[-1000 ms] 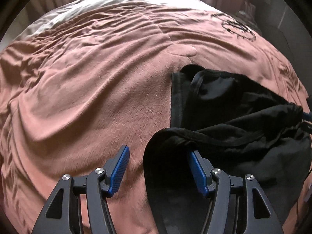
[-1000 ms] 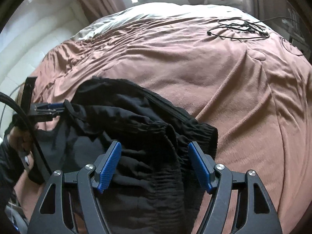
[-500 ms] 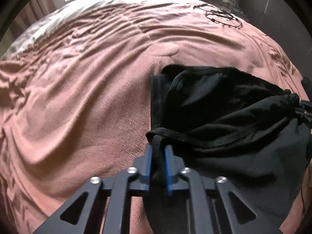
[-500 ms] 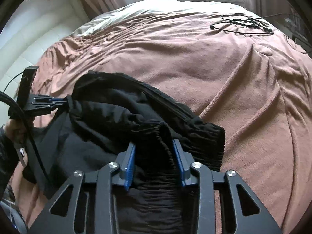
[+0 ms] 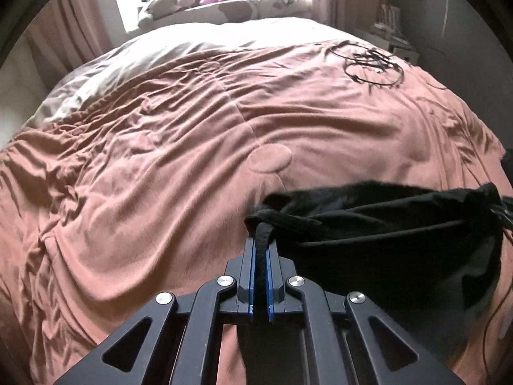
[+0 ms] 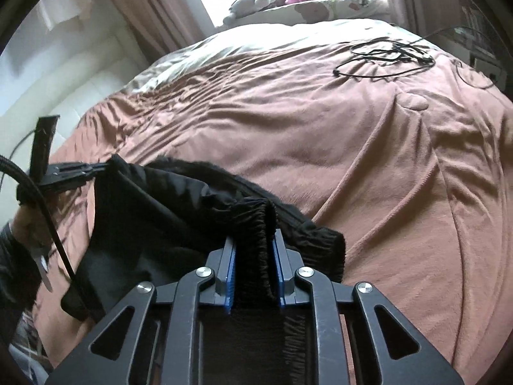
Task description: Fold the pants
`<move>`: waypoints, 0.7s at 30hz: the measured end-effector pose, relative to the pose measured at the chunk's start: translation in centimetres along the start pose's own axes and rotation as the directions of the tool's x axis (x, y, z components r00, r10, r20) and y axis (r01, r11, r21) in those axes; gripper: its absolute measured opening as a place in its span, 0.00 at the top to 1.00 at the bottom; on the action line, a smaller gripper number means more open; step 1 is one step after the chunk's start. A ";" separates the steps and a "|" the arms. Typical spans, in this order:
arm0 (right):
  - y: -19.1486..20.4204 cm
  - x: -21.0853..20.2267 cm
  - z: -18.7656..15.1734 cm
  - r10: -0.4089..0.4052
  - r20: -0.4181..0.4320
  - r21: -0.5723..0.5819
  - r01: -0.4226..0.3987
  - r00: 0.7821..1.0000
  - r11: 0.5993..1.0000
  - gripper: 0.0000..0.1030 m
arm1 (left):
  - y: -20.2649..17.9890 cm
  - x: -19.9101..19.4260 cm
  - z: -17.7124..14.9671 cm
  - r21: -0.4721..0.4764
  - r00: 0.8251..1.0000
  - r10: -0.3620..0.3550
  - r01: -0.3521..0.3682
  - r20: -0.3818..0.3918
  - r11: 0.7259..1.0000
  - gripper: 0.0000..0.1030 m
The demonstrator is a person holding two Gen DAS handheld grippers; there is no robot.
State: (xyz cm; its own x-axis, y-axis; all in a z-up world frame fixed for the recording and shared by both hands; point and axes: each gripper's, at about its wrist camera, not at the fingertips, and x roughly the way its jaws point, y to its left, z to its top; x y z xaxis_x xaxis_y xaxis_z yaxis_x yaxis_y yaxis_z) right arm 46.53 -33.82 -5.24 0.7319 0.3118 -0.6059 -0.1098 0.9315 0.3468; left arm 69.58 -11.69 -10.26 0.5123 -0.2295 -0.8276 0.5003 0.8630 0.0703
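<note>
We see the black pants (image 6: 179, 211) bunched and creased, lying near us on the rust-brown blanket (image 5: 160, 160) of the bed. Their gathered elastic waistband (image 6: 256, 240) stands in a ridge. Our left gripper (image 5: 260, 250) is fully closed, pinching a thin fold of the pants' edge. Our right gripper (image 6: 255, 250) has just been closing, and its blue pads now press the waistband from both sides. Much of the garment lies hidden beneath the grippers, and its legs cannot be told apart.
</note>
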 end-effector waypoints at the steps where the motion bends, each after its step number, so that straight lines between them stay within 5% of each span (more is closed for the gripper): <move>1: -0.4 -0.1 -0.1 0.002 0.003 0.017 -0.002 1.000 1.000 0.86 | -0.2 0.5 0.4 -0.010 1.000 0.005 -0.005 -0.001 1.000 0.94; 12: -3.6 1.2 -0.3 0.064 -0.002 0.196 -0.062 0.998 0.979 0.84 | -0.9 5.9 2.3 -0.109 0.998 0.031 -0.037 -0.054 0.993 0.94; 21: -3.8 2.0 0.3 0.077 -0.061 0.180 -0.065 0.995 0.981 0.59 | 0.0 8.5 2.2 -0.178 0.994 0.039 -0.056 -0.097 0.982 0.94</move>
State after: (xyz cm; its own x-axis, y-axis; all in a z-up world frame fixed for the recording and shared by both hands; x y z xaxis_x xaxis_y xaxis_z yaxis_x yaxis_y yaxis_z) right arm 48.58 -36.76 -7.55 0.6786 0.3938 -0.6200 -0.0344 0.8602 0.5088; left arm 75.48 -14.66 -16.06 0.4608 -0.1511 -0.8745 0.3386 0.9408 0.0158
